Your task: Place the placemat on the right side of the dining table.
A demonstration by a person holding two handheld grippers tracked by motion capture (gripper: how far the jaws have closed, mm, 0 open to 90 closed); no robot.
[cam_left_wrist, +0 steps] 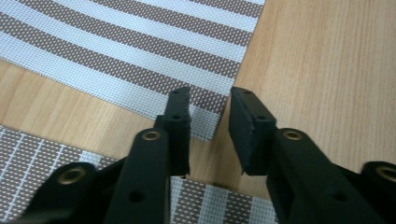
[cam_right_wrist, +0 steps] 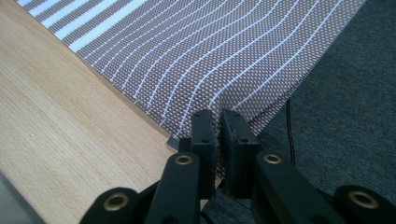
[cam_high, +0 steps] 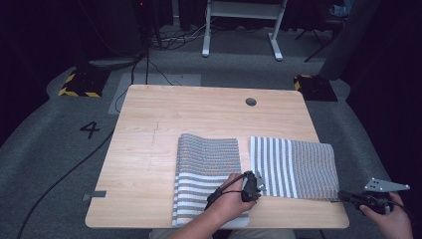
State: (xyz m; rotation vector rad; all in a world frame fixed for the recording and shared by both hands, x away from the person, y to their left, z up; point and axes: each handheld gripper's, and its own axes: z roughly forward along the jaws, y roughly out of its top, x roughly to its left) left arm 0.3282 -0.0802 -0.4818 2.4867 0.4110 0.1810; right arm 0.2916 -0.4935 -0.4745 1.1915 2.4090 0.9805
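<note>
Grey carpet (cam_high: 59, 149) surrounds a pale wooden table (cam_high: 149, 149) in the high view, with two striped woven mats on its near half: the left mat (cam_high: 206, 169) lies lengthwise toward the person, and the right mat (cam_high: 298, 167) lies crosswise beside it, reaching the table's right edge. Between their near ends, the left gripper (cam_high: 254, 186) hovers at the right mat's near-left corner, while the right gripper (cam_high: 348, 197) sits at that mat's near-right corner, off the table edge. From the left gripper view, the left gripper (cam_left_wrist: 210, 123) has its jaws spread apart, straddling the corner of the right mat (cam_left_wrist: 140, 51) without closing on it; the left mat (cam_left_wrist: 28, 154) shows below. From the right gripper view, the right gripper (cam_right_wrist: 219, 135) has its jaws pressed together, pinching the edge of the right mat (cam_right_wrist: 224, 51) where it overhangs the carpet (cam_right_wrist: 355, 107).
</note>
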